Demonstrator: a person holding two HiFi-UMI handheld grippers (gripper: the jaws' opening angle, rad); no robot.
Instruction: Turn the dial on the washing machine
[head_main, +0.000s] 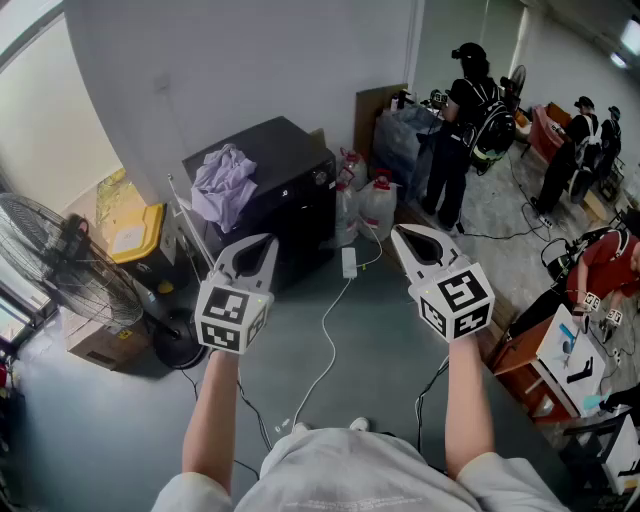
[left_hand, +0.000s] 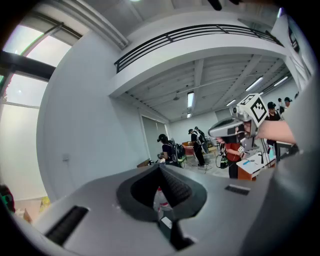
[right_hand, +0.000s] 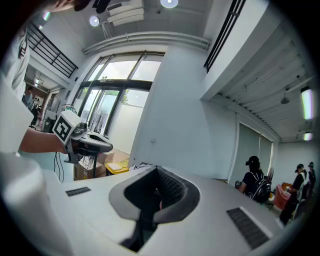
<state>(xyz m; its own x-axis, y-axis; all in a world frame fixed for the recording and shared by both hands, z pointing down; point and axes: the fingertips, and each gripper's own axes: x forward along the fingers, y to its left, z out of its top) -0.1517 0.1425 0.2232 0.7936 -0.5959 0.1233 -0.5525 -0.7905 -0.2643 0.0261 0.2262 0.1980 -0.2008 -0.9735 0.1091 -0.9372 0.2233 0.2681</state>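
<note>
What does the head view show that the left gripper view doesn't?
Only the head view shows the black washing machine with a purple cloth on top, the fan and the white cable across the floor. Only the left gripper view shows the ceiling lights and the balcony railing. Both show the left gripper and right gripper, jaws together, and the person with a backpack.
</note>
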